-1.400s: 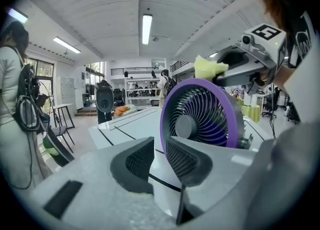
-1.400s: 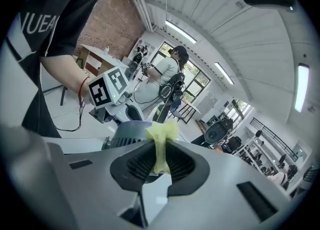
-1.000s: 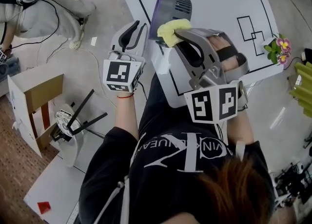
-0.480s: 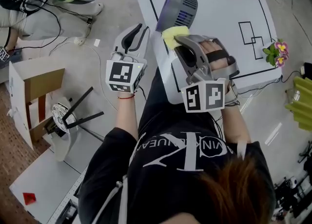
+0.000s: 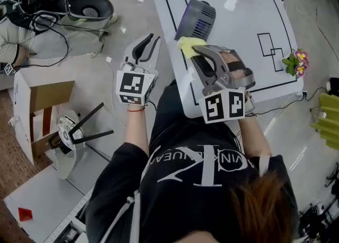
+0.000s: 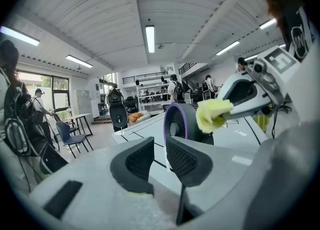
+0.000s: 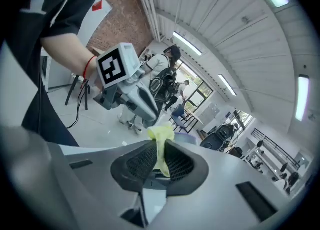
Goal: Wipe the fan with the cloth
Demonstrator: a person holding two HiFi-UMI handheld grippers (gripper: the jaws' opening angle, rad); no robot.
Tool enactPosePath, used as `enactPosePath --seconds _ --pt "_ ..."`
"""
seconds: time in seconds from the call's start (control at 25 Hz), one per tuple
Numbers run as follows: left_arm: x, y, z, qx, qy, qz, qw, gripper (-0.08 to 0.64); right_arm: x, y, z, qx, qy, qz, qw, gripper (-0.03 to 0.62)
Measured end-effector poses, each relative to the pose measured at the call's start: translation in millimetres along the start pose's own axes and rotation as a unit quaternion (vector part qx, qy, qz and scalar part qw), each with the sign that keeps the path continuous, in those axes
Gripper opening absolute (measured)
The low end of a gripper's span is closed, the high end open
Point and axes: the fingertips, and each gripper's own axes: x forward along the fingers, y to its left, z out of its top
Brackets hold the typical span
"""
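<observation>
On the table (image 5: 249, 19) the fan (image 5: 196, 18) lies just beyond the cloth (image 5: 186, 44) clamped in the right gripper (image 5: 195, 51); the left gripper (image 5: 146, 43), farther off, is slightly agape and empty.

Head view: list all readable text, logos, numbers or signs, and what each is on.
"K", large and white, crossed by a line of small letters with only "VINK" roughly legible: print on the person's black T-shirt.
No letters, only square black-and-white codes: the cubes on the left claw and right claw.
None: purple round fan, yellow cloth, white table with black outlines.
</observation>
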Motion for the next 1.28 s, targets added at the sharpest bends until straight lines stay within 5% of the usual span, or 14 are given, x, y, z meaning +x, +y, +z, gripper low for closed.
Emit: enactPosePath --seconds 0.16,0.52,0.72,1.28 --pt "18.8 8.0 1.9 0.002 0.000 -0.023 0.9997 0.083 -2.8 -36.0 2.8 0.051 0.004 -0.022 0.998 0.048" --pt "92.9 31.1 3.2 -0.003 -0.013 -0.135 0.9907 0.083 43.5 -107.4 16.1 0.156 0.027 -0.035 0.987 0.049" --pt "124.1 46.2 -1.0 0.000 -0.017 -0.203 0.9790 0.083 77.6 -143.1 -0.1 0.183 0.100 -0.090 0.974 0.046" --pt "169.5 39.4 -0.5 0.001 -0.036 -0.339 0.9399 0.083 121.5 -145.7 -43.2 0.232 0.268 -0.045 0.934 0.040"
